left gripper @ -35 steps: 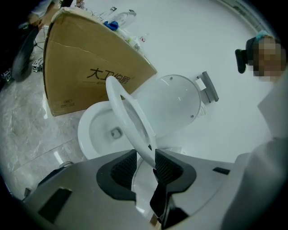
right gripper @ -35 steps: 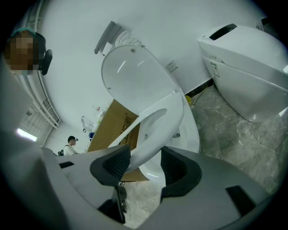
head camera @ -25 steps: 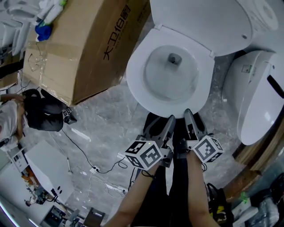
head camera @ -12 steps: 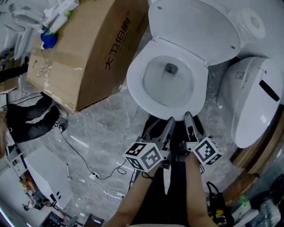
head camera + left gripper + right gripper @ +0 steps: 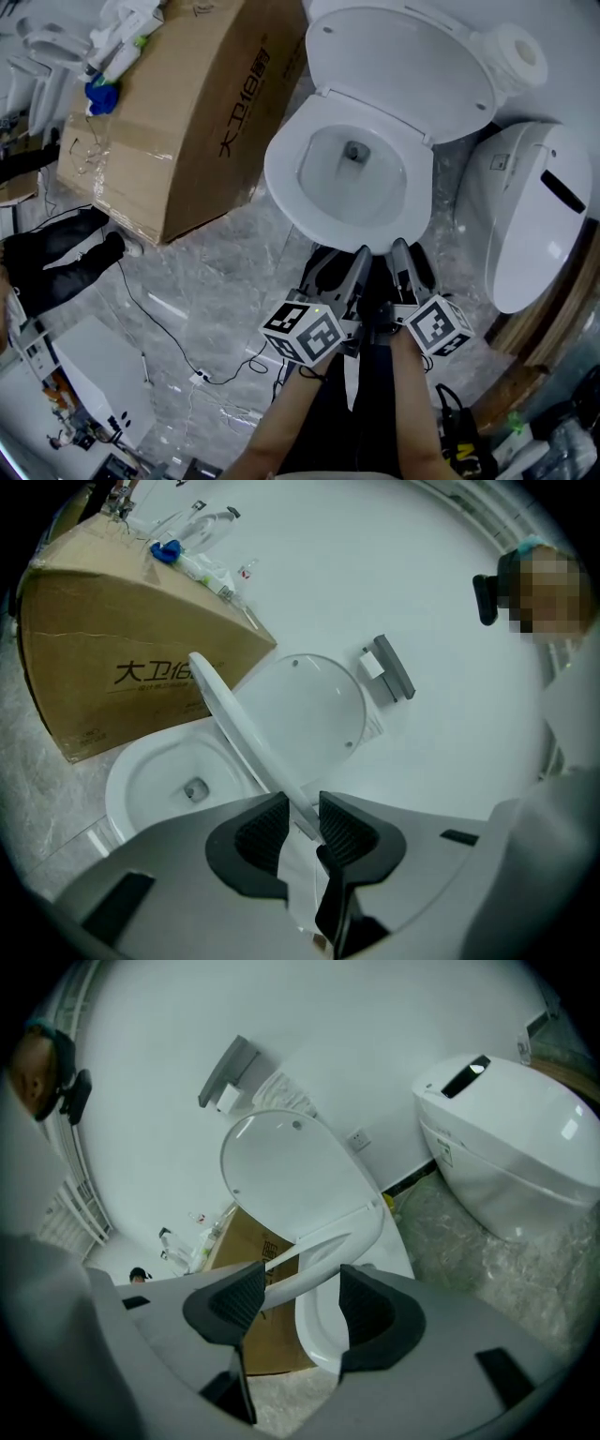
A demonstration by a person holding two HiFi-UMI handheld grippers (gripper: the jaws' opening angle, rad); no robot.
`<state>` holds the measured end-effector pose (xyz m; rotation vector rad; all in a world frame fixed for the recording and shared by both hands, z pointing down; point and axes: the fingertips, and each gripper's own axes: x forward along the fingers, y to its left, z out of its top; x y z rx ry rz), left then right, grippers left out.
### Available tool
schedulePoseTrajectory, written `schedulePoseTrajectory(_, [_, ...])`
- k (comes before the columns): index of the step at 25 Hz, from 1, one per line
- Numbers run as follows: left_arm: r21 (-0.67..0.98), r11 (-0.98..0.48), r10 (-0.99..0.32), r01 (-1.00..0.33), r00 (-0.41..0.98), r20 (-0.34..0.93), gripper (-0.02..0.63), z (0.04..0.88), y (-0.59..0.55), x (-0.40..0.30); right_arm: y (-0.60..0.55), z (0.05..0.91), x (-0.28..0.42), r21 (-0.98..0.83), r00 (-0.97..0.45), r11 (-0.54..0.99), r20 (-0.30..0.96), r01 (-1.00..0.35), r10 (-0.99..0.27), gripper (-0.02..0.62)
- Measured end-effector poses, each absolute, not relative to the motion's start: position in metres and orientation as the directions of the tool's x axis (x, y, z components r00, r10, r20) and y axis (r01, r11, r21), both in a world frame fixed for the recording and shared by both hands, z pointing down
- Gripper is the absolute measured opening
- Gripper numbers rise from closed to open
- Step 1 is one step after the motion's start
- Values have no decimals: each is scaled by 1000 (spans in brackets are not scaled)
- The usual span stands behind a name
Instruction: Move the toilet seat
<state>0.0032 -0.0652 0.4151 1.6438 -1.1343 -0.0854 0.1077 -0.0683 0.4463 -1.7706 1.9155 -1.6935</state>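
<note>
The toilet seat [image 5: 246, 731], its lid [image 5: 403, 56] and the bowl [image 5: 328, 187] are plain glossy white. The cardboard box [image 5: 187, 112] is brown with black printed characters. The floor [image 5: 216, 272] is grey, marbled with pale veins. The neighbouring toilet [image 5: 525, 216] is white with a black strip.

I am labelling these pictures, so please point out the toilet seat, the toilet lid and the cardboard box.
toilet seat [image 5: 246, 735]: left gripper view, on its tilted-up edge.
toilet lid [image 5: 403, 66]: head view, on the middle of its inner face.
cardboard box [image 5: 169, 122]: head view, on its bare top face.
</note>
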Motion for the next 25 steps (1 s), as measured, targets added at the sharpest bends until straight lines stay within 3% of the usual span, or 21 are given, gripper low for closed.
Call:
schedulePoseTrajectory(3, [781,30,-707,-623,539,457,112,408,-72,5,-68,433,105,-645,-349,-170,594,-745,-725,242])
schedulePoseTrajectory(6, [777,11,-711,-629,542,448,112,400,-80,9,-69,417,106,-569,-311,-99,577,-816,-756,118])
schedulePoseTrajectory(9, [774,-12,-714,-633,547,437,112,394,-88,12,-68,413,104,-469,-282,-36,588,-882,-758,54])
schedulePoseTrajectory(25, [740,-98,-710,-665,568,417,115,366,-121,24,-85,401,96,-374,-284,58,585,-926,-760,20])
